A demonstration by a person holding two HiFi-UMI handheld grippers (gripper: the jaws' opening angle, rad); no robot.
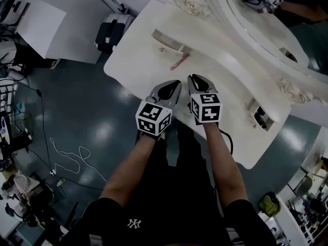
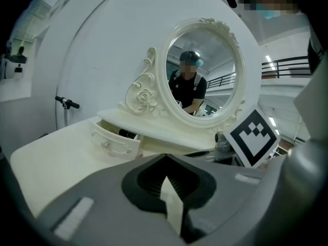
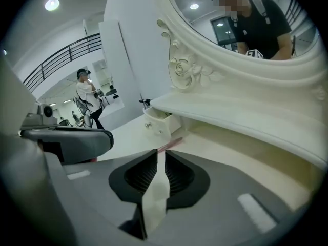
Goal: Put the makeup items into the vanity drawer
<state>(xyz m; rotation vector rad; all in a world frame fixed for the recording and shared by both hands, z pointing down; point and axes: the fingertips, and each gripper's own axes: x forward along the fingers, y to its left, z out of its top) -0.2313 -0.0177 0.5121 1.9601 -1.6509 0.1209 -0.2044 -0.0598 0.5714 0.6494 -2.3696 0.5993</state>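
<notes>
A slim pink makeup stick [image 1: 179, 62] lies on the white vanity top [image 1: 138, 60], just in front of the open left drawer [image 1: 169, 41]. In the right gripper view the pink stick [image 3: 169, 144] lies below that drawer [image 3: 156, 122]. The left gripper view shows the same drawer [image 2: 115, 141] with a dark item [image 2: 128, 134] inside. My left gripper [image 1: 174, 85] and right gripper [image 1: 195, 79] hover side by side over the table's near edge, short of the stick. Both are shut and hold nothing, as seen at the left gripper [image 2: 165, 157] and the right gripper [image 3: 156, 151].
An oval mirror [image 1: 266, 29] in a carved frame stands along the back of the vanity. A second small drawer [image 1: 259, 116] is open at the right, with something dark inside. A wheeled stand [image 1: 110, 32] sits on the floor beyond the table's left end; cables [image 1: 72, 155] lie on the floor.
</notes>
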